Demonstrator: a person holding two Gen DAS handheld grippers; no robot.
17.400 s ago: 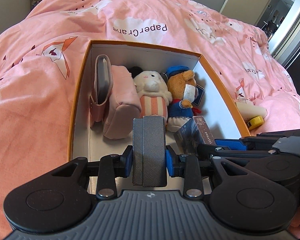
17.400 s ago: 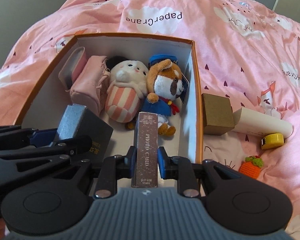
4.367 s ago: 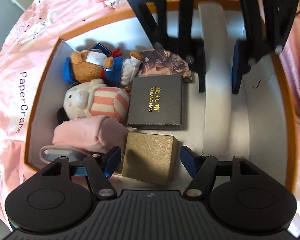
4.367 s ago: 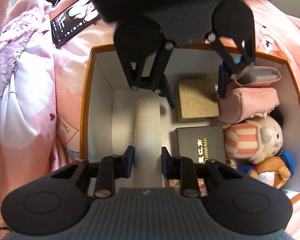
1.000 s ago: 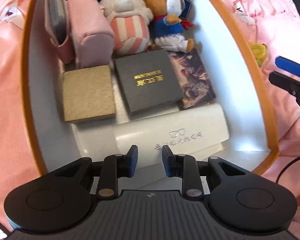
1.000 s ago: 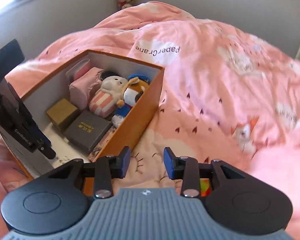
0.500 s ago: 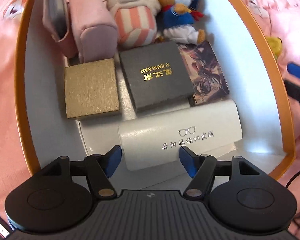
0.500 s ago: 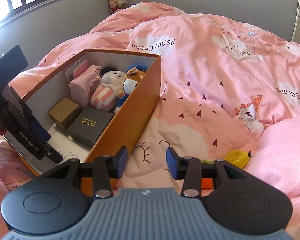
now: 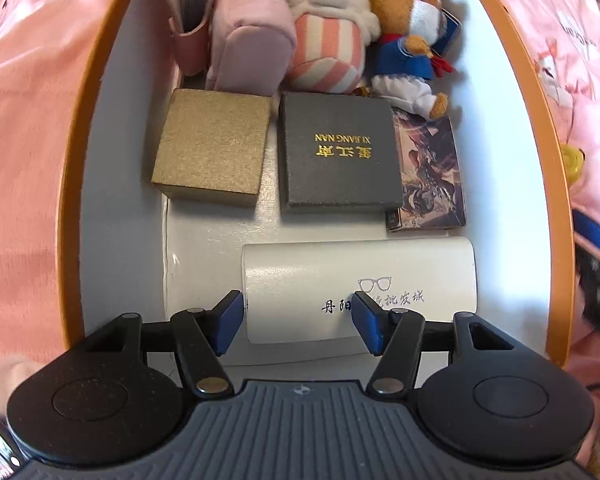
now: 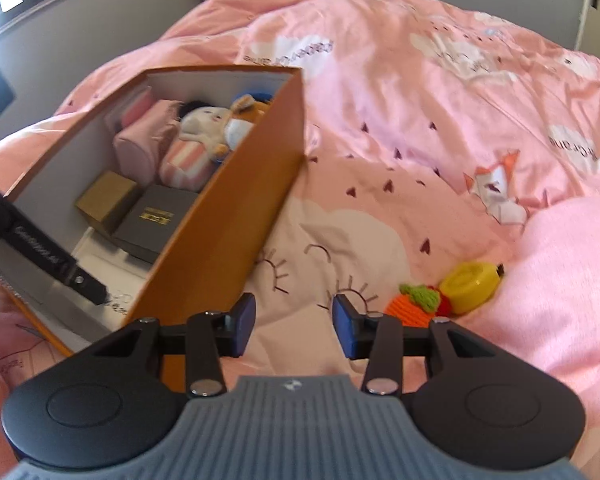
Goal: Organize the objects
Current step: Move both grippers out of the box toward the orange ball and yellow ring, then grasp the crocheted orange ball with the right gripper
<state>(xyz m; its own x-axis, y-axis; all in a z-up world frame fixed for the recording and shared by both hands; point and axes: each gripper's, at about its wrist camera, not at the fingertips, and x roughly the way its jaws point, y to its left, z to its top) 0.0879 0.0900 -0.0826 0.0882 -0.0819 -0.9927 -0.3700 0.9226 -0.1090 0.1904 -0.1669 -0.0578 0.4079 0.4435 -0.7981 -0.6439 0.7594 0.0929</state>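
Orange storage box (image 9: 556,184) sits on the pink duvet (image 10: 440,128), and it's nearly packed: along the far end stand a pink phone pouch (image 9: 190,20), a pink zip bag (image 9: 248,36), a striped plush (image 9: 328,36) and a sailor bear plush (image 9: 412,28). In front of them lie a gold gift box (image 9: 214,148), a dark grey gift box (image 9: 340,156) with gilt lettering, and a picture-card pack (image 9: 430,168) tucked partly beneath it. Nearest the camera, the white glasses case (image 9: 360,280) lies flat on the box floor. Left gripper (image 9: 298,324) looks straight down over it, jaws spread wide but easing slightly inward, the case's near end between them, pads not pressing on it. Right gripper (image 10: 294,326) hovers outside the box over the duvet, jaws partly apart with nothing between them. Just beyond it on the bedding sit a knitted carrot toy (image 10: 414,306) and what looks like a yellow tape measure (image 10: 470,286), touching each other, well clear of the box's orange wall.
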